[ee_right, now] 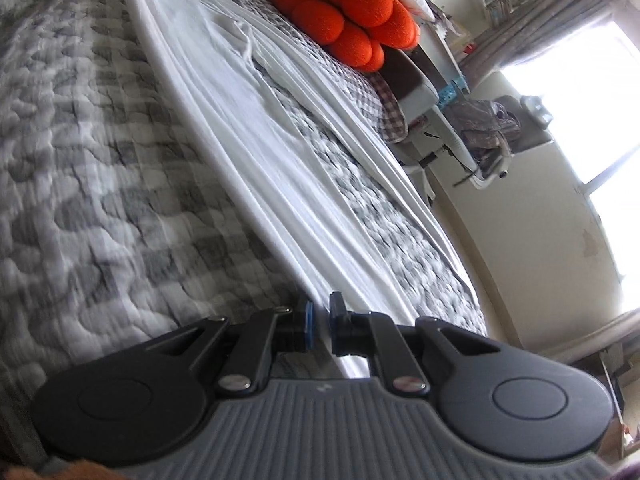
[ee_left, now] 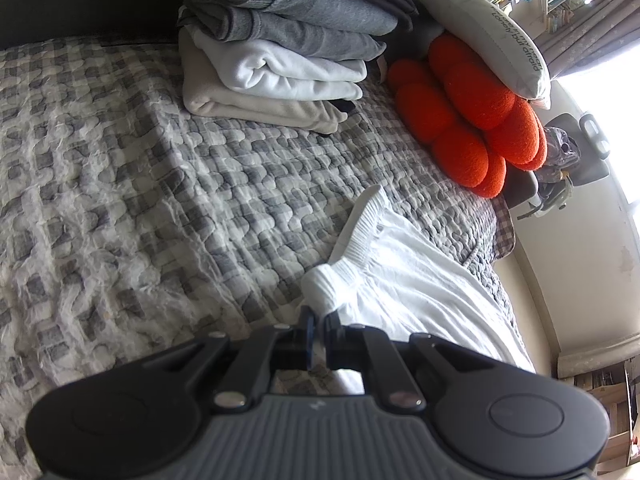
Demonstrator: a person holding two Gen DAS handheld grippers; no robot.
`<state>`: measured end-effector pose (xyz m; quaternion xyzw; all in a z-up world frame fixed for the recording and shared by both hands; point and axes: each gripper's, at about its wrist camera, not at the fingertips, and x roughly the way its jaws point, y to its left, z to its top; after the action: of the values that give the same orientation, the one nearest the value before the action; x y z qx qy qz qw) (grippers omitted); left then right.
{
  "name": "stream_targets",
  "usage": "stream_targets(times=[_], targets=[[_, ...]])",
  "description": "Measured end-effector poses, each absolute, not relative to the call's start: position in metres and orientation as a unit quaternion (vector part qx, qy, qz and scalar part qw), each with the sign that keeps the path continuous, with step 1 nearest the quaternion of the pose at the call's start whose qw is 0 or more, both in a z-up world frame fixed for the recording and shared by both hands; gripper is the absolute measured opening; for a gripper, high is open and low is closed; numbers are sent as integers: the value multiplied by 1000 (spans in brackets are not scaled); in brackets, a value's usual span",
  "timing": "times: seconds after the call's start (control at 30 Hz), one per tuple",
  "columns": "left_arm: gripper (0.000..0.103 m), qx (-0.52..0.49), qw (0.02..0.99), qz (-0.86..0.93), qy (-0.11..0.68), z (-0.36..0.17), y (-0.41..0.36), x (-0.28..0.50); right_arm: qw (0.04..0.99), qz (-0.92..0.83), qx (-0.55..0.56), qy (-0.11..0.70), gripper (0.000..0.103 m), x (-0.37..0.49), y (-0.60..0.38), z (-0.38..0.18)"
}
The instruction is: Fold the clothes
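Note:
A white garment (ee_left: pixel 408 276) with a ribbed elastic band lies on the grey checked quilt (ee_left: pixel 140 200) of a bed. My left gripper (ee_left: pixel 320 316) is shut on a bunched corner of that band, low against the quilt. In the right wrist view the same white garment (ee_right: pixel 240 120) stretches away in long folds across the quilt (ee_right: pixel 80 160). My right gripper (ee_right: pixel 322 312) sits at its near end, where the cloth runs into the narrow slot between the pads. The view is blurred by motion.
A stack of folded grey, white and beige clothes (ee_left: pixel 280 52) stands at the back of the bed. An orange knotted cushion (ee_left: pixel 468 108) and a white pillow (ee_left: pixel 492 32) lie to its right. Beyond the bed's right edge are a chair (ee_right: pixel 480 128), bookshelves and a bright window.

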<state>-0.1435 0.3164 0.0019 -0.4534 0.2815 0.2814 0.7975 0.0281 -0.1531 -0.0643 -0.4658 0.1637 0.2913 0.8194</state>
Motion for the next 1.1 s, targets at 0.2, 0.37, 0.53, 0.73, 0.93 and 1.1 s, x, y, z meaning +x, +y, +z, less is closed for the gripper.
stream_targets(times=[0.2,0.37,0.53,0.73,0.93,1.1], targets=[[5,-452,799,282,279,3,315,-144,830,225,-476,184,8,49,-171,-68],[5,-451,800,281,278,4,314,-144,843,170,-461,217,8,71,-189,-65],[5,-449,802,280,276,5,313,-144,847,127,-454,245,6,89,-201,-66],[5,-449,805,276,272,7,312,-145,869,108,-423,235,0,94,-212,-57],[5,-447,807,275,269,8,312,-145,889,91,-399,207,0,95,-215,-45],[5,-455,808,272,257,10,312,-148,913,62,-369,166,0,87,-220,-30]])
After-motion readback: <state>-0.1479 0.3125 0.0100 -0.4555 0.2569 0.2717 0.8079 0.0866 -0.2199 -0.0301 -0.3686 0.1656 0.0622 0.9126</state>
